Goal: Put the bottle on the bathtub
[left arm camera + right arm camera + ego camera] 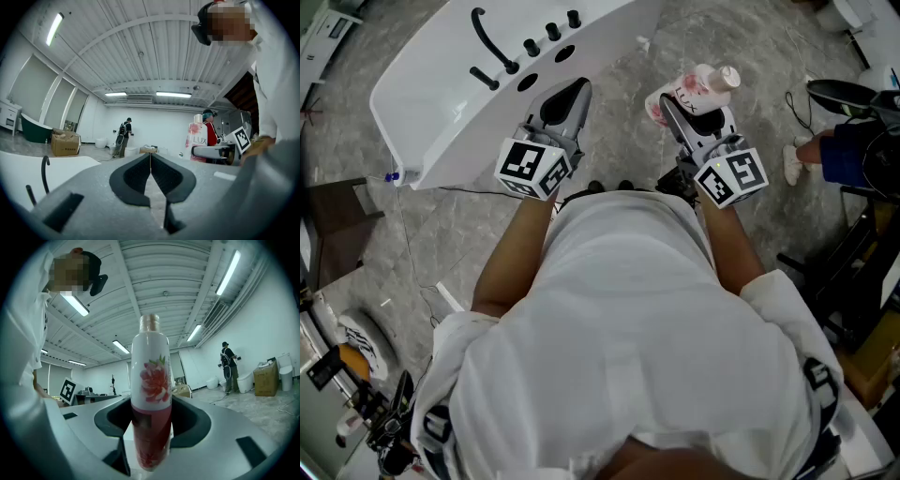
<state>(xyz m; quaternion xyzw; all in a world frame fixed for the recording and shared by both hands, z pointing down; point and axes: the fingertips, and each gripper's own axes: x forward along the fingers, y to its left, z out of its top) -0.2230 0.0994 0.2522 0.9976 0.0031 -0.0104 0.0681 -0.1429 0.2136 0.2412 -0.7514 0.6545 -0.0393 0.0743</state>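
A white and pink bottle with a flower print and a pale cap is held in my right gripper, which is shut on its lower body. In the right gripper view the bottle stands upright between the jaws, cap at the top. The white bathtub lies at the upper left, with a black faucet and black knobs on its rim. My left gripper is shut and empty, its tip over the tub's near edge. In the left gripper view the jaws meet, and the bottle shows to the right.
The person's white shirt fills the lower middle. Another person's arm and shoe are at the right by dark equipment. A cable runs over the grey stone floor. A cardboard box and a standing person are far off.
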